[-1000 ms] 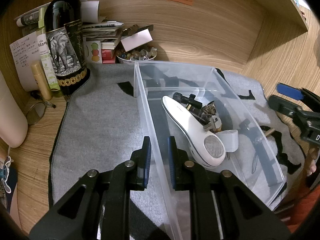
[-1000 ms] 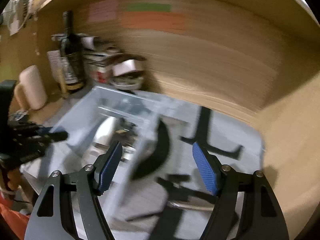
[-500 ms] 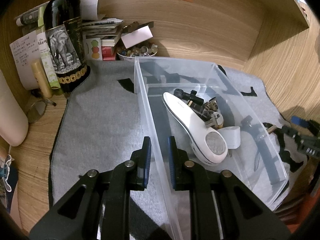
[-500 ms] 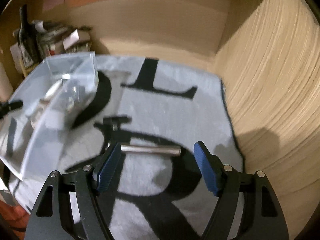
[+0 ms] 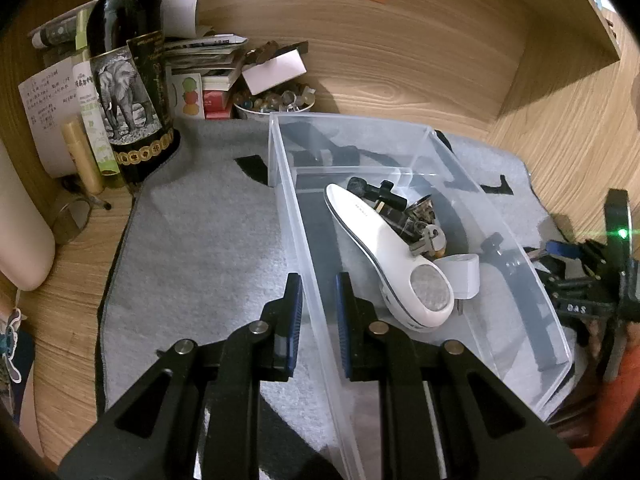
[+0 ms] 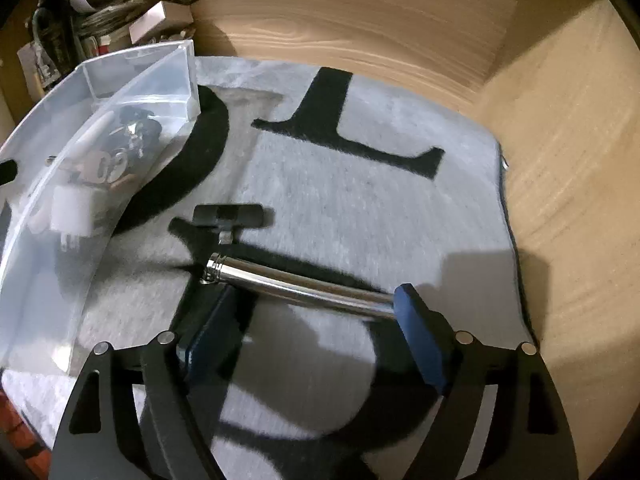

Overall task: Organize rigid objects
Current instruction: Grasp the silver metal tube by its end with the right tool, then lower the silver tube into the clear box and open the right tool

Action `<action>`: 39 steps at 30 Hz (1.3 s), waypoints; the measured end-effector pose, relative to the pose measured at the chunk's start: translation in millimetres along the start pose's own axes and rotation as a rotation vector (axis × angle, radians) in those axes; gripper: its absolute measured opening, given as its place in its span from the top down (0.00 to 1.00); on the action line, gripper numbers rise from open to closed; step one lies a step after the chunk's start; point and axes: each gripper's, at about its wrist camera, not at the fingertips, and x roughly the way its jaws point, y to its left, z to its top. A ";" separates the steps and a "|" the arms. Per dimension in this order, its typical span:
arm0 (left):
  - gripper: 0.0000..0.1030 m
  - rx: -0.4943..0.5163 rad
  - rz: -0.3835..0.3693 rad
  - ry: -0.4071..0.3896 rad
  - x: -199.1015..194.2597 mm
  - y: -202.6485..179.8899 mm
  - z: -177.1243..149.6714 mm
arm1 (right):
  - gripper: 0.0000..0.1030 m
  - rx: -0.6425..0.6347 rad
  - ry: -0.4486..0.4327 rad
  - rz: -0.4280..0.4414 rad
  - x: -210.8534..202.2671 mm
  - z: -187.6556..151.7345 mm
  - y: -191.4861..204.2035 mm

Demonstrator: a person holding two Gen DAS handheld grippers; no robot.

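Note:
My left gripper (image 5: 317,316) is shut on the near left wall of a clear plastic bin (image 5: 304,248). The bin holds a white handheld device (image 5: 384,256), a white adapter (image 5: 464,276) and small dark and metal parts (image 5: 404,212). In the right wrist view my right gripper (image 6: 310,336) is open and low over the grey mat (image 6: 360,200). A shiny metal tube (image 6: 296,282) lies between its fingers, not gripped. A small black T-shaped piece (image 6: 228,216) lies just beyond the tube. The bin (image 6: 48,184) stands at the left.
A dark wine bottle (image 5: 128,80), papers, boxes and a bowl of beads (image 5: 272,100) crowd the back left corner. Wooden walls enclose the back and right. My right gripper shows at the right edge of the left wrist view (image 5: 592,280).
My right gripper swung away from the bin, to the right, and came down over the metal tube, which now lies between its fingers. My left gripper kept its hold on the bin wall.

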 end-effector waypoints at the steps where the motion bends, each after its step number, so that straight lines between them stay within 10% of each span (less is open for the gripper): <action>1: 0.85 0.001 0.001 -0.001 -0.4 0.0 -0.1 | 0.21 -0.012 0.000 0.000 2.2 2.7 0.4; 7: 0.85 -0.004 0.003 -0.002 -0.6 2.2 2.3 | 0.29 0.037 0.039 0.114 15.8 9.5 -10.4; 18: 0.85 -0.006 0.004 -0.003 -0.2 4.3 3.1 | 0.86 0.055 -0.018 0.133 -12.8 -19.4 9.8; 39: 0.86 -0.015 -0.006 -0.006 -2.0 13.6 5.7 | 0.86 0.110 -0.287 0.210 -80.0 19.0 26.9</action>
